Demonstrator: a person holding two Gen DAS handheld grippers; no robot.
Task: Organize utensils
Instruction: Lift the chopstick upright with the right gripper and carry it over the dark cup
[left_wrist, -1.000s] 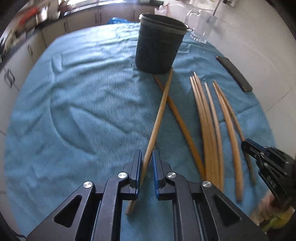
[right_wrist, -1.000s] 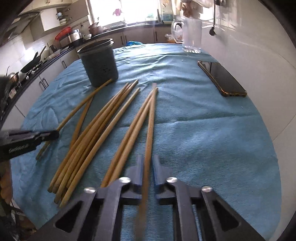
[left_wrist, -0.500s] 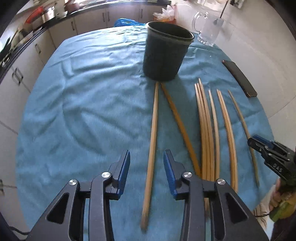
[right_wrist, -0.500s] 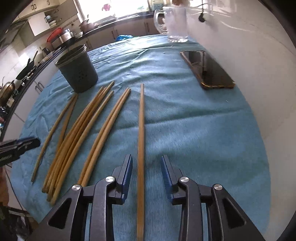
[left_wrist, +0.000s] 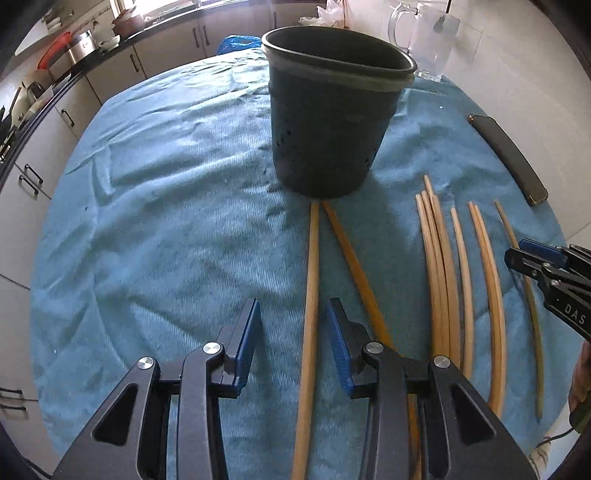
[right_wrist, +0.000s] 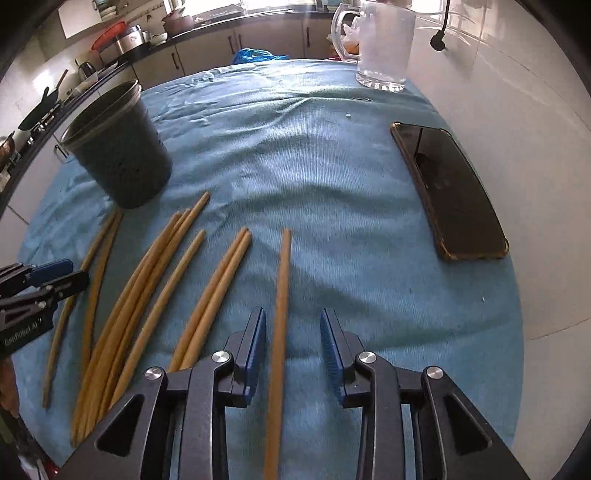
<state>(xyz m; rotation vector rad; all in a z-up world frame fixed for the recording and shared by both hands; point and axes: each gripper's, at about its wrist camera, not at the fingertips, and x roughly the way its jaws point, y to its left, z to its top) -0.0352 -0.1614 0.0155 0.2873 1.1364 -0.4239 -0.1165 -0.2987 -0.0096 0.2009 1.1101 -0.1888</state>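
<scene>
A dark perforated utensil holder (left_wrist: 332, 122) stands upright on the blue cloth; the right wrist view has it at the left (right_wrist: 118, 155). Several wooden chopsticks (left_wrist: 439, 277) lie on the cloth in front of it. My left gripper (left_wrist: 292, 310) is open over one chopstick (left_wrist: 313, 258) whose far tip reaches the holder's base; the pads do not touch it. My right gripper (right_wrist: 292, 314) has its jaws closing around the rightmost chopstick (right_wrist: 282, 273), which lies flat with gaps on both sides. Each gripper's tip shows at the edge of the other's view.
A dark phone (right_wrist: 450, 192) lies on the cloth at the right, near the white wall. A glass mug (right_wrist: 384, 44) stands at the far edge. The blue cloth (left_wrist: 166, 221) is wrinkled to the left of the holder. Kitchen cabinets and a counter run behind the table.
Both grippers were shut on a chopstick a second ago; both have opened, and the two chopsticks now lie flat on the cloth. Both hands have moved nearer the holder's end of the table.
</scene>
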